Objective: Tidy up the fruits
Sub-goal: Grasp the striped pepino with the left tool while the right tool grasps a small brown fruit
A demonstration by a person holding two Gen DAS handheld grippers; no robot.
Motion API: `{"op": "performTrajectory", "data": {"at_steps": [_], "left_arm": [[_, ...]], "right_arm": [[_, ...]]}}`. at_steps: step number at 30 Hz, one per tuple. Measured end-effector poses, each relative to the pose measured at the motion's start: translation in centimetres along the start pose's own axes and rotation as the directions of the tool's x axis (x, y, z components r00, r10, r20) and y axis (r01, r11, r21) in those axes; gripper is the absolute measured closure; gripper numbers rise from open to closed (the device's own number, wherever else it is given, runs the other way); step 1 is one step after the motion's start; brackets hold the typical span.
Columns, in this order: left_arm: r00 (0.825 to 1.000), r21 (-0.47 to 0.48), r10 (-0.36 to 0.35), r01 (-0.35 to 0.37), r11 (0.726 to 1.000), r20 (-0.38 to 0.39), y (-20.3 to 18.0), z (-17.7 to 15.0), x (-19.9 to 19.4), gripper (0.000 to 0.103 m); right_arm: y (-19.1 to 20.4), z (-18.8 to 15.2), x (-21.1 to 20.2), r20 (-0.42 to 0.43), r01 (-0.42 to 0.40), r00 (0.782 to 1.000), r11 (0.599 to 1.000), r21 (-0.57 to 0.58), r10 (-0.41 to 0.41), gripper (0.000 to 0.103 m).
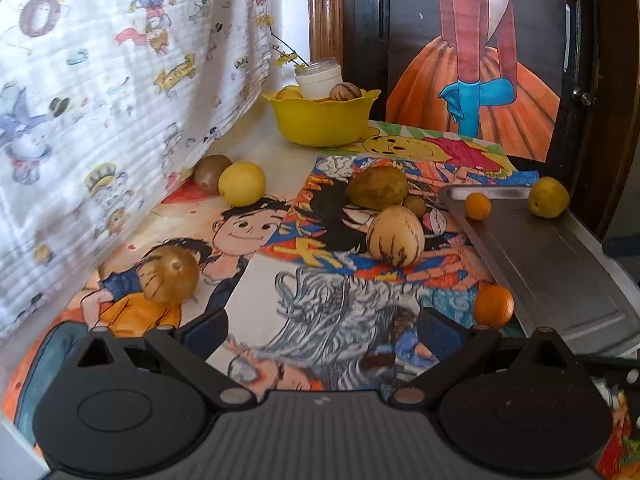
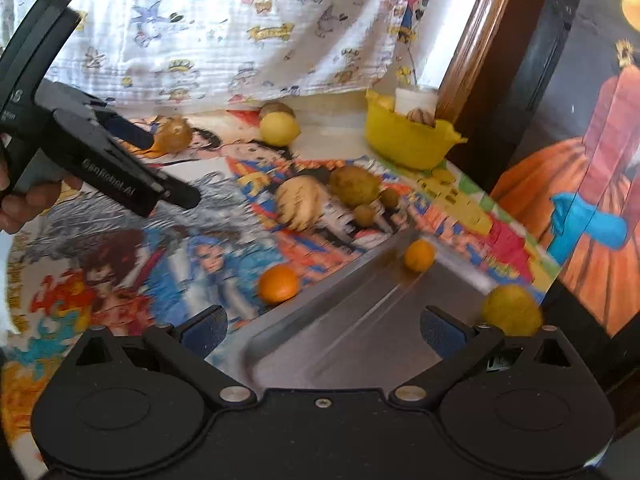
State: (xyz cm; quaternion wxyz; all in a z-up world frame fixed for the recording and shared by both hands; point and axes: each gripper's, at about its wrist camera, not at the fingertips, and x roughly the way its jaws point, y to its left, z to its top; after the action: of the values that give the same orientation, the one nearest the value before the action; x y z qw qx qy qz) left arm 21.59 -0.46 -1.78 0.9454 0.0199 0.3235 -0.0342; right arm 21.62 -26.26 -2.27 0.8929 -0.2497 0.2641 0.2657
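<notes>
1. The left tongs (image 1: 322, 326) are spread apart with nothing between them, hovering over the cartoon-printed paper covering the worktop (image 1: 280, 280).
2. Ahead and left of the left tongs lies a round tan striped fruit (image 1: 170, 274); further ahead, by the hanging white cartoon-print cloth (image 1: 100, 100), a yellow round lemon (image 1: 242, 184) touches a brown fruit (image 1: 210, 172).
3. Straight ahead of them lie a cream purple-striped fruit (image 1: 395, 236) and a dull green-brown fruit (image 1: 377, 187); beyond sits a yellow plastic scalloped bowl (image 1: 320, 120) holding fruits and a white jar (image 1: 319, 78).
4. Just beside their right finger rests a small orange fruit (image 1: 494, 306), against the edge of a grey metal tray (image 1: 552, 256).
5. The right tongs (image 2: 322, 326) are likewise apart and empty, above the tray's near corner.
6. On the tray ahead of them lie a smaller orange fruit (image 2: 419, 255) and, near the right finger, a yellow-green fruit (image 2: 511, 309).
</notes>
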Motion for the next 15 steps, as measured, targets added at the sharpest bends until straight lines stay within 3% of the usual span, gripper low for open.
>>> {"op": "performTrajectory", "data": {"at_steps": [6,15], "left_arm": [[0.999,0.008,-0.023,0.023,1.0,0.028,-1.0,1.4,1.8,0.001],[0.995,0.086,-0.085,0.08,0.993,0.054,-2.9,3.3,5.6,0.001]], "right_arm": [[-4.5,2.9,2.9,0.042,0.023,0.999,0.999,-0.028,-0.022,0.002],[-8.4,6.5,10.9,0.006,-0.105,0.995,0.995,-0.001,0.105,0.018]]}}
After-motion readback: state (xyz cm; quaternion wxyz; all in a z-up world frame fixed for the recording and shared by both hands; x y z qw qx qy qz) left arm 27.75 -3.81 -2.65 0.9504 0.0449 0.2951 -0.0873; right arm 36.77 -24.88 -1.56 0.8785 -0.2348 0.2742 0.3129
